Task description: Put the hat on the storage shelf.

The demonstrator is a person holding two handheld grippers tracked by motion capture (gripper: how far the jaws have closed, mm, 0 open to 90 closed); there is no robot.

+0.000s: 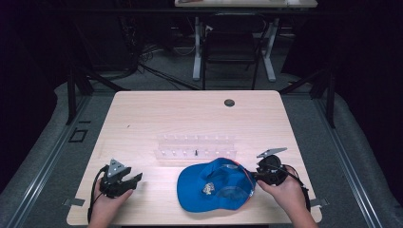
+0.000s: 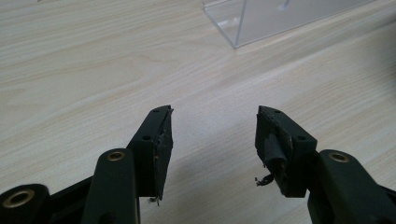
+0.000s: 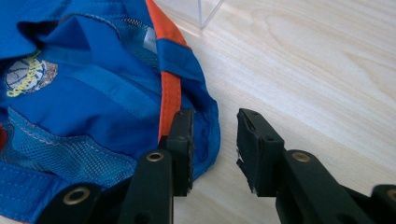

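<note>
Near the table's (image 1: 142, 114) front edge, at about 6 o'clock from its centre, lies a blue cap (image 1: 214, 187), upside down with its hollow facing up. An orange band runs round the inner rim, mesh panels show in the lining, and a printed patch sits in the crown. Just beyond it, toward 12 o'clock, stands a clear rack (image 1: 196, 147), near the cap but apparently not touching it.

At the cap's 3 o'clock edge is the right gripper (image 3: 215, 140), its jaws partly open. One jaw lies over the blue rim, just beside the orange band (image 3: 170, 95); the other stands off it over bare wood. Nothing is pinched yet. Well apart at 9 o'clock, the left gripper (image 2: 214, 135) rests over bare table with jaws wide open and empty.

By the look of it the cap is light, soft fabric that will sag and fold when lifted; only the rim seam offers some body. That banded edge is the likely place to grip, since it is doubled cloth and rough enough not to slip. The mesh seems the poorest hold, thin and liable to snag. A single pinch would probably let the cap droop and swing, so a second hold at the 9 o'clock rim would keep it open.
</note>
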